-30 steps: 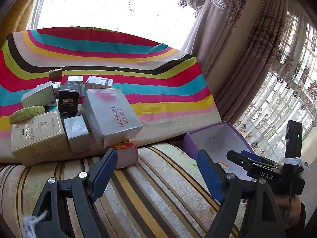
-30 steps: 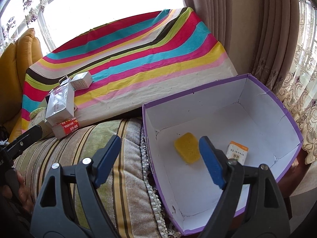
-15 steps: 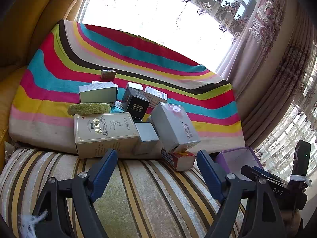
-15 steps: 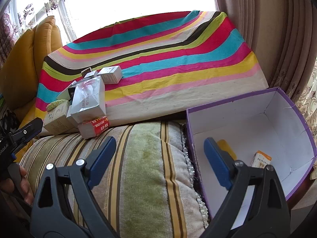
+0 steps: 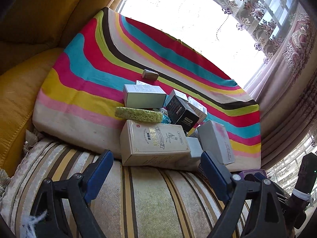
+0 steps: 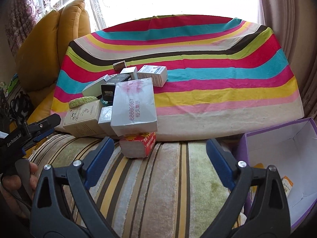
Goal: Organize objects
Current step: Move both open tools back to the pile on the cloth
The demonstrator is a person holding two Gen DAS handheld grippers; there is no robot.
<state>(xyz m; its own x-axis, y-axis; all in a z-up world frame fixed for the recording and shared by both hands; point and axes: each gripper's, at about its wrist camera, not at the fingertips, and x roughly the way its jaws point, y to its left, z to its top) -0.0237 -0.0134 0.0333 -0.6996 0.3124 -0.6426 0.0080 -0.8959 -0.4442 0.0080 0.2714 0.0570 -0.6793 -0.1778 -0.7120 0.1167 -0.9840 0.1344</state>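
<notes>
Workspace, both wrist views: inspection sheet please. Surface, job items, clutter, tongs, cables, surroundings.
Surface: striped sofa cushion, rainbow-striped cloth behind it.
Job's things: piled cartons at the cloth's front edge: beige box, grey box, red-and-white pack, black box, green sponge. Purple bin at right, small orange-white pack inside.
Clutter: nothing seen.
Tongs: left tongs open, empty; right tongs open, empty.
Cables: dark cords at far left, unclear.
Surroundings: yellow armchair, curtains, bright window.
</notes>
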